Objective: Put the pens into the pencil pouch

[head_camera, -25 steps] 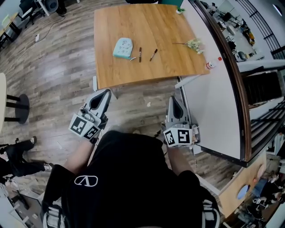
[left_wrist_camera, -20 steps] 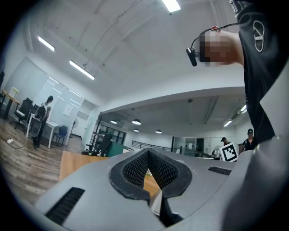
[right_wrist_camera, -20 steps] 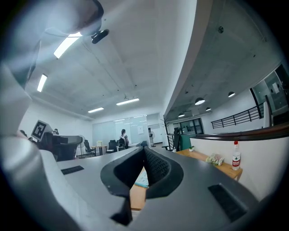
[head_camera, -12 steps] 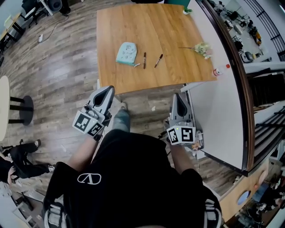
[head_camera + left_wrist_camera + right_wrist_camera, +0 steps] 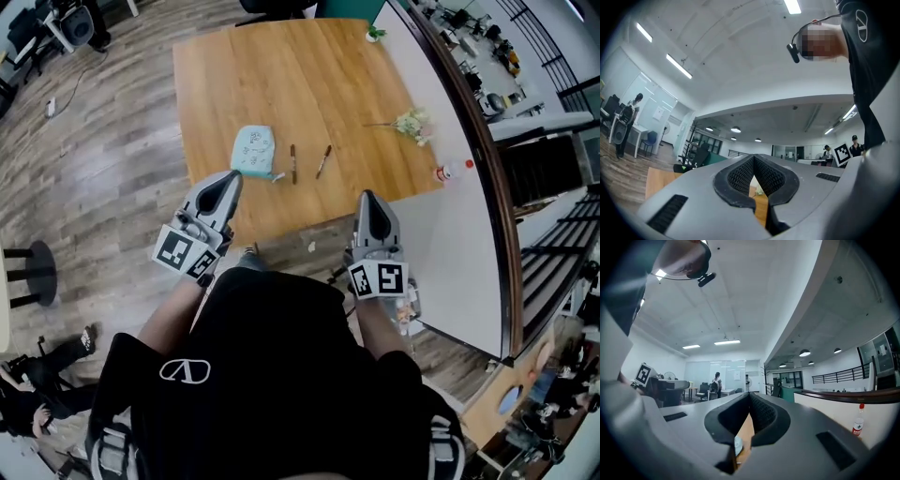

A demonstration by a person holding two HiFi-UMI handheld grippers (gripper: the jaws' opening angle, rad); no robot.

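Nothing is in yet: 2 slim dark pens (image 5: 293,163) lie on the square wooden table (image 5: 281,75), just right of the pale-blue fabric pencil pouch (image 5: 253,150). Your left gripper (image 5: 228,178) and right gripper (image 5: 367,197) hover at the near edge, fingers together, empty.

Cannot read the print on the pencil pouch (image 5: 253,151) from the head view: too small. Cannot tell cap from barrel on the pens (image 5: 293,163) either. In the left gripper view, shows only strips of the table (image 5: 760,208) past the grey body of the left gripper (image 5: 753,158), and hides pouch and pens behind it. In the right gripper view, gives just a pale sliver of the pouch (image 5: 738,444) through the gap under the right gripper (image 5: 749,394). Cannot make out the label on the bottle (image 5: 857,422).
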